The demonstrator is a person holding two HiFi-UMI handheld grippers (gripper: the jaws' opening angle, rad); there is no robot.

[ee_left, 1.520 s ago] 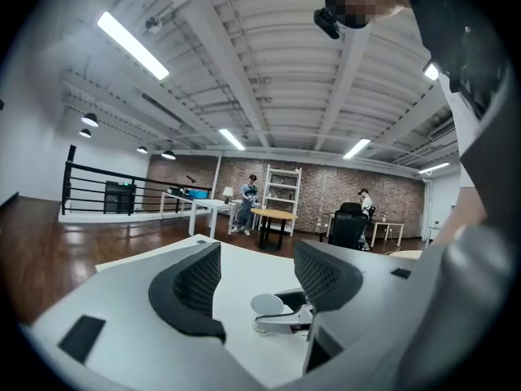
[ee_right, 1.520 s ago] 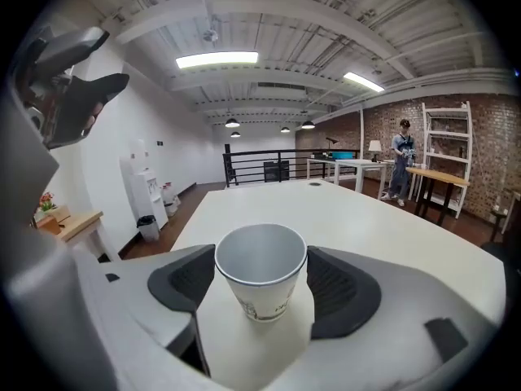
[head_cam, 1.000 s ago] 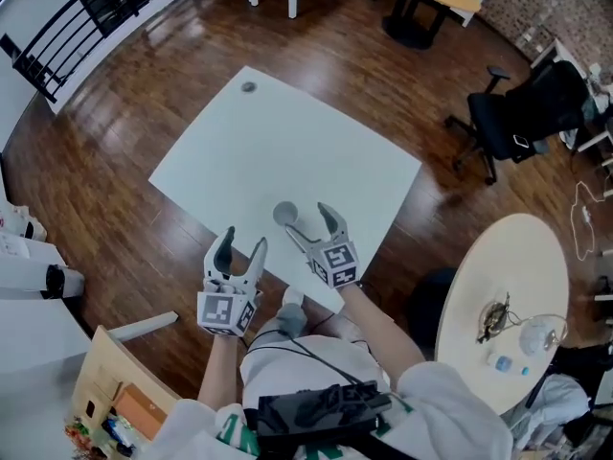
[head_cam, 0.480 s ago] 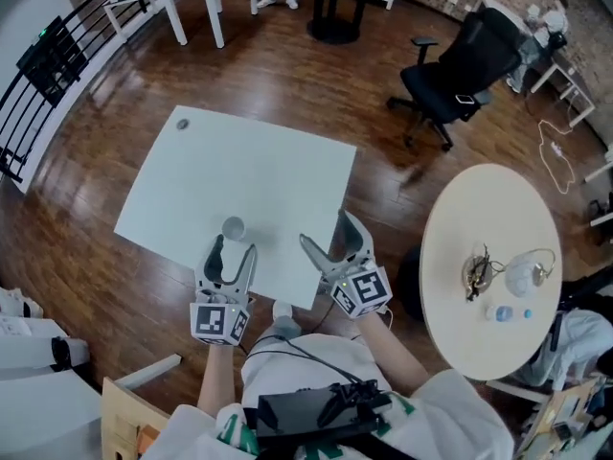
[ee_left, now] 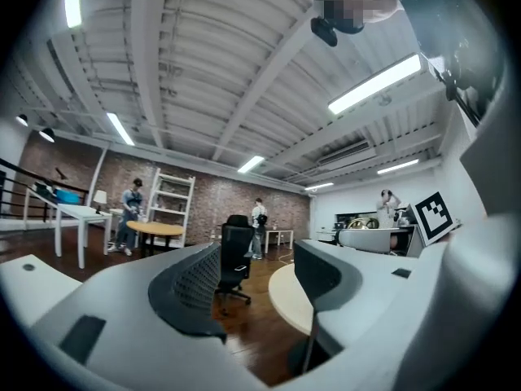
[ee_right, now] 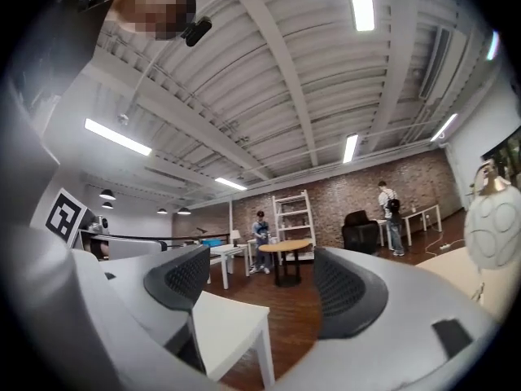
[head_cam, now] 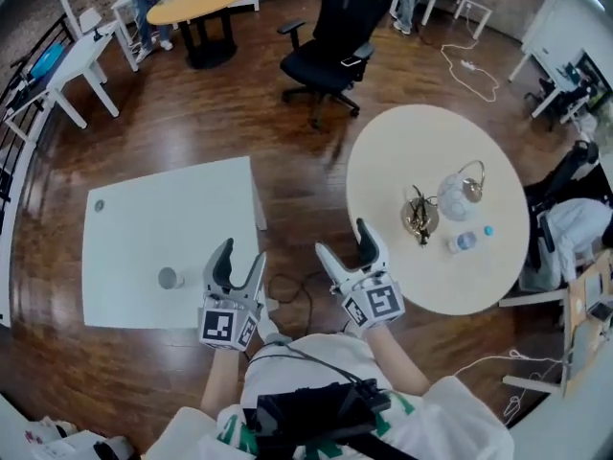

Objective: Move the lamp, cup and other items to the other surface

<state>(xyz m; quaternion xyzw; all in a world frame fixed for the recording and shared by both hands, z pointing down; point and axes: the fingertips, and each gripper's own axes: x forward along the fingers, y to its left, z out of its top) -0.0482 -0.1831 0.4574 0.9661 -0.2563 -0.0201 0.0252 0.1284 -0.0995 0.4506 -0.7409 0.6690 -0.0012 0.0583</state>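
Observation:
A grey cup [head_cam: 170,278] stands on the white square table [head_cam: 144,228] at the left, beside my left gripper [head_cam: 239,255]. The round beige table [head_cam: 393,161] at the right carries a white globe lamp [head_cam: 456,195], a dark metal ornament [head_cam: 419,217] and a small bottle [head_cam: 462,241]. My right gripper [head_cam: 345,242] is at that table's near edge. Both grippers are held level over the floor gap between the tables, open and empty. The right jaws have just closed slightly with nothing between them. The lamp [ee_right: 492,226] shows at the right gripper view's right edge.
A black office chair [head_cam: 330,51] stands beyond the gap between the tables and shows as a chair [ee_left: 236,255] between the left jaws. A cable [head_cam: 292,290] lies on the wooden floor. A yellow round table [head_cam: 196,3], white desks and people are at the back.
The view has swung to the right. Both grippers have moved off the white table to the gap beside the round table. The cup stays on the white table.

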